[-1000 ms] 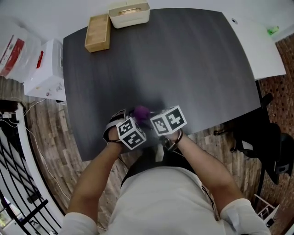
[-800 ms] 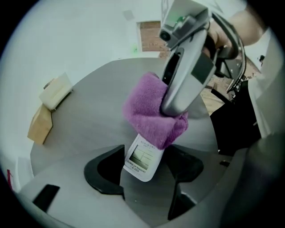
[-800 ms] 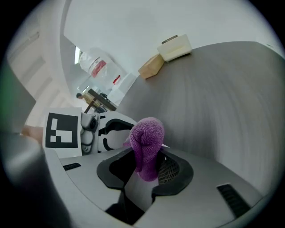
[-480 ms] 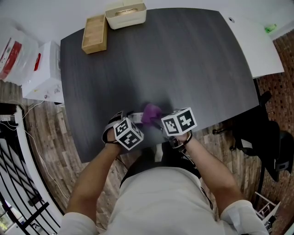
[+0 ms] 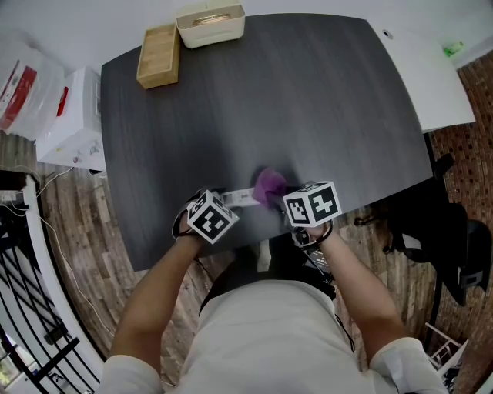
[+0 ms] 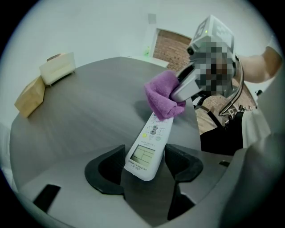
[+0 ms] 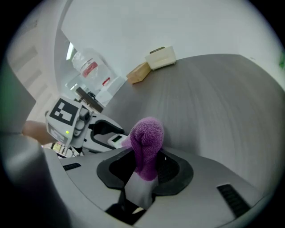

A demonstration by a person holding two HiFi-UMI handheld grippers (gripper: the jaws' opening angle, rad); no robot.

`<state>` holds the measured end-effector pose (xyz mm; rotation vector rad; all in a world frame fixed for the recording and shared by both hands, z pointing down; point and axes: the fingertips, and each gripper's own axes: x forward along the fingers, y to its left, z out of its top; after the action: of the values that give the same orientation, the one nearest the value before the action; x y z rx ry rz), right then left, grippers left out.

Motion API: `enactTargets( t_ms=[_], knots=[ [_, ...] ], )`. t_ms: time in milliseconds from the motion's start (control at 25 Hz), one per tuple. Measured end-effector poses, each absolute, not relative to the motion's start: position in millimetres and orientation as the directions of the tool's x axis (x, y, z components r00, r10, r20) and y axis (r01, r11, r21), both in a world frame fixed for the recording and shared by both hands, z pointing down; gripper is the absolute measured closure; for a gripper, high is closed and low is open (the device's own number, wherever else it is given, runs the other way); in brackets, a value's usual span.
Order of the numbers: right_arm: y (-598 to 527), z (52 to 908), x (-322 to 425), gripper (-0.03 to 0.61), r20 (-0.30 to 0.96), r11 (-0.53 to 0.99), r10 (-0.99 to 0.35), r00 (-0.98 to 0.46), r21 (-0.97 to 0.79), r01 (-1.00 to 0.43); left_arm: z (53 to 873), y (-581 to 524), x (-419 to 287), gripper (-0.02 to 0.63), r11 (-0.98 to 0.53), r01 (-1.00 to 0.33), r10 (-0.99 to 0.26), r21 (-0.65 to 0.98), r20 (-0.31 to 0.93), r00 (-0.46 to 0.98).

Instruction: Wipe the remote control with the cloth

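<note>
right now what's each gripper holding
left gripper: closed on the remote
right gripper: closed on the purple cloth

dark grey table point(image 5: 308, 92) in front of me, far edge curved. wooden box point(image 5: 159, 55) and cream tray point(image 5: 211, 23) side by side at its far left corner. white desk point(image 5: 431, 77) just beside table's right. white wall point(image 6: 89, 26) beyond. plank floor point(image 5: 85, 231) under me. white box point(image 5: 73, 123) and plastic bag point(image 5: 23, 85) left of table. black chair point(image 5: 439, 231) on my right, black rack point(image 5: 27, 308) on my left. light even.
</note>
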<state>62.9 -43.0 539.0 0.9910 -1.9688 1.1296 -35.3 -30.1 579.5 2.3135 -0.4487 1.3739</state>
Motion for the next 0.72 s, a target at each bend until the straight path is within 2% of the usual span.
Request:
enactTargets(
  t_ms=[160,360,560,720],
  knots=[
    [-44.9,546.7,100.9,0.459,0.868,0.338,-0.317,-0.381,-0.272,-0.901,579.3,-30.3,-35.8,0.334,-0.847,-0.485,-0.043,0.218,0.881,0.472],
    [-45.7,531.1,102.8,0.459,0.839,0.349,-0.374,-0.394,-0.266,-0.898,575.9,-27.2,-32.4,0.354,-0.741,-0.55,0.038,0.386,0.841,0.54],
    [-38.8,503.0,55.2,0.459,0.776,0.518,-0.398,-0.489,-0.25,-0.818,574.8,-20.3,-30.3,0.36,-0.593,-0.588,0.102,0.55,0.776,0.623],
    [-17.7,500.2,8.3,0.459,0.742,0.622,-0.289,-0.605,-0.334,-0.708,574.5,-21.4,-30.2,0.362,-0.559,-0.586,0.112,0.587,0.754,0.647]
  ],
)
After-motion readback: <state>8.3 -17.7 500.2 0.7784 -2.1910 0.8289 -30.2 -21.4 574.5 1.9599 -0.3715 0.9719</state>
